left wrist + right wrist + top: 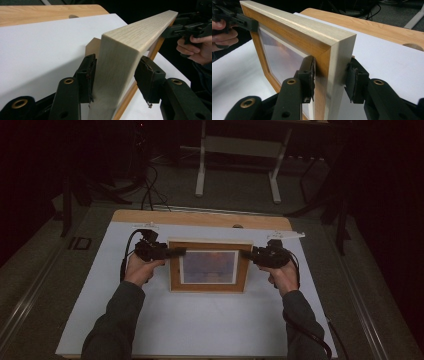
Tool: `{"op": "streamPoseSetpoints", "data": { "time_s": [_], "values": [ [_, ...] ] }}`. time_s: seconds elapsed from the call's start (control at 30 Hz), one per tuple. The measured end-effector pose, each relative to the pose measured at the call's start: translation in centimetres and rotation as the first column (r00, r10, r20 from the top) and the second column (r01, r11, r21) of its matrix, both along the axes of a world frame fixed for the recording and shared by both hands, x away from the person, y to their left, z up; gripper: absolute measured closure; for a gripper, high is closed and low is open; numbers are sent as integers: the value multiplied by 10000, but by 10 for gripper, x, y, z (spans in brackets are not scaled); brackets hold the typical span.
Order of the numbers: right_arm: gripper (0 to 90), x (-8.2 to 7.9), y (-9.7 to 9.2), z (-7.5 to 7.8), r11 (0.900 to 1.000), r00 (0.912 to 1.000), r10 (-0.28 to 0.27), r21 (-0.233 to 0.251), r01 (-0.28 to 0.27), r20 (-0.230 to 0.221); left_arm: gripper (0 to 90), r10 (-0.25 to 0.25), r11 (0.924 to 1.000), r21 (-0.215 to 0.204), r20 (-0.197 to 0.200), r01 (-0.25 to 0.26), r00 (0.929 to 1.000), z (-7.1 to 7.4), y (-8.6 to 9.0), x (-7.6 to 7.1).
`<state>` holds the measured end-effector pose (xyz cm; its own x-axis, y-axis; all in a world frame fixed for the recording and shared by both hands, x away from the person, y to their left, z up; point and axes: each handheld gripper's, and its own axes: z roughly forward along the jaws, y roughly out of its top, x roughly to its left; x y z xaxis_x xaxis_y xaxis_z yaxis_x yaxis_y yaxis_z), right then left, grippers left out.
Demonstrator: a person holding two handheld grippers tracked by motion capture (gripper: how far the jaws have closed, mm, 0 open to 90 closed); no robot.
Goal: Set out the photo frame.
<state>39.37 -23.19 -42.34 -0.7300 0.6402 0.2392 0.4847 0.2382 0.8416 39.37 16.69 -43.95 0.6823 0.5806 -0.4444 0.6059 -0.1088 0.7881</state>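
A wooden picture frame (208, 285) with a hazy orange-blue picture behind glass stands upright on the white board (200, 330), its face toward me. My left gripper (179, 252) is shut on the frame's left side rail, and my right gripper (245, 254) is shut on the right rail. In the left gripper view the pale outer edge of the frame (117, 57) sits between the left gripper (116, 68) jaws, with the right gripper (175, 28) at the far end. In the right gripper view the right gripper (332, 72) jaws clamp the frame (299, 27) front and back.
The white board lies on a wooden tabletop (200, 217), whose bare strip shows along the far edge. A small wooden prop (92, 46) shows behind the frame. White desk legs (200, 170) and cables (150, 190) stand on the floor beyond the table.
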Motion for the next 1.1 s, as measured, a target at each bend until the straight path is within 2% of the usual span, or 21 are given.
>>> {"op": "streamPoseSetpoints", "data": {
  "time_s": [0.27, 0.73, 0.9, 1.1],
  "values": [
    [611, -1, 1, 1, 9997, 9999, 53, -220, -50, 139, 512, 129, 9990, 435, 190, -137, 9997, 1, -4, -4],
    [602, -1, 1, 1, 9995, 9997, 0, -302, 7, 248, 521, 115, 9976, 685, 154, -125, 9998, 0, -4, -8],
    [581, -2, 1, 1, 9993, 9996, -44, -358, 53, 265, 500, 67, 9976, 693, 266, -86, 9996, -1, -3, -10],
    [551, -3, -3, -1, 9992, 9999, -17, -408, 23, 156, 465, 43, 9958, 910, 463, -85, 9989, 0, -3, -12]
  ]
}}
